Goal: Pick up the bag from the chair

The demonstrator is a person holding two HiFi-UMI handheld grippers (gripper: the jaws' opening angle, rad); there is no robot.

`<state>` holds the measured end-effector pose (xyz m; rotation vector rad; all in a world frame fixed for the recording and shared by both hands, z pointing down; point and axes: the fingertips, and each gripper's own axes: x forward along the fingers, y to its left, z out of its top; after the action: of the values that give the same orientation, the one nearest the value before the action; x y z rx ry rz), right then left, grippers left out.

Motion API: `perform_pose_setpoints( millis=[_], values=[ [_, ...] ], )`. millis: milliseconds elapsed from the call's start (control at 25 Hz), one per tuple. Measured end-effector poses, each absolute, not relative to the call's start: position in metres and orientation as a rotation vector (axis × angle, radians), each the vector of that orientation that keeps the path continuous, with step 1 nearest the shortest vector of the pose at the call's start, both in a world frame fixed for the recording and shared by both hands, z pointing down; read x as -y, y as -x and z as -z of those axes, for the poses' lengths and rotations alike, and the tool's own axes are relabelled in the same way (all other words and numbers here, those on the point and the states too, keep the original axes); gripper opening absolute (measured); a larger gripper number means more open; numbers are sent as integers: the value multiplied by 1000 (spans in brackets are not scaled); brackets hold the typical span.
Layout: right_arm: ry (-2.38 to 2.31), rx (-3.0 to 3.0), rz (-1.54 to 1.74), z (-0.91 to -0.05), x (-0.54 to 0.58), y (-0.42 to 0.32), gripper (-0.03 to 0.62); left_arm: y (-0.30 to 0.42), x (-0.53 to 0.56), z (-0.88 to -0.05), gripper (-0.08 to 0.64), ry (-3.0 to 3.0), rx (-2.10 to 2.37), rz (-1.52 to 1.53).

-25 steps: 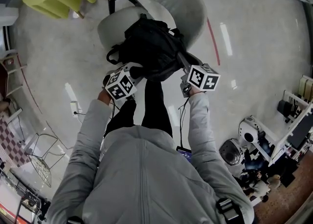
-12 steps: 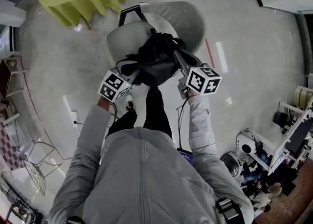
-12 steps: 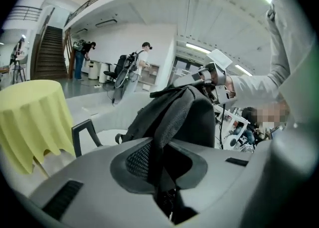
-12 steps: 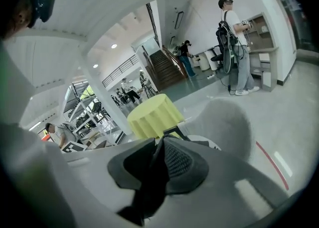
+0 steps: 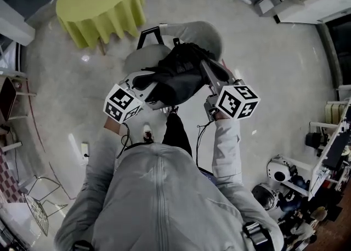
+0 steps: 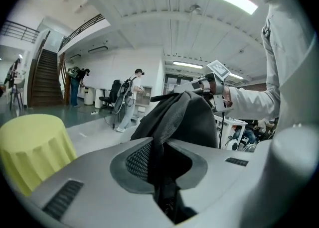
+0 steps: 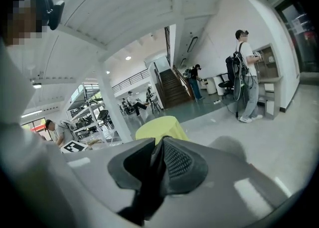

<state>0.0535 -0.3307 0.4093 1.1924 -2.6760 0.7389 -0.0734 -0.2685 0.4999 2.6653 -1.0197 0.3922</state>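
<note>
The black bag (image 5: pixel 178 74) hangs lifted above the grey chair (image 5: pixel 205 32), held between both grippers. My left gripper (image 5: pixel 143 83) is shut on a black strap at the bag's left side; in the left gripper view the strap runs between the jaws (image 6: pixel 160 170) and the bag (image 6: pixel 192 117) bulges beyond. My right gripper (image 5: pixel 210 70) is shut on the bag's right side; in the right gripper view black fabric (image 7: pixel 144 184) is pinched between its pads (image 7: pixel 182 165). The chair seat (image 5: pixel 138 62) shows below the bag.
A round table with a yellow-green cloth (image 5: pixel 98 4) stands just beyond the chair, also in view as the yellow table (image 7: pixel 162 128). White machines (image 5: pixel 279 170) and shelving sit at the lower right, a wire chair (image 5: pixel 35 206) at the lower left. People stand farther off (image 6: pixel 133 92).
The bag has risen off the chair seat with both grippers, which moved up and slightly apart. The chair now shows more beneath and behind the bag.
</note>
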Motion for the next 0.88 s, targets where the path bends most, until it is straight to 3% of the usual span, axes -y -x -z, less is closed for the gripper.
perform_pose_setpoints(
  millis=[880],
  values=[
    [-1151,2746,-491,-306,226,-4,64,132,199,-379,48,-2726,1260,-256]
  ],
)
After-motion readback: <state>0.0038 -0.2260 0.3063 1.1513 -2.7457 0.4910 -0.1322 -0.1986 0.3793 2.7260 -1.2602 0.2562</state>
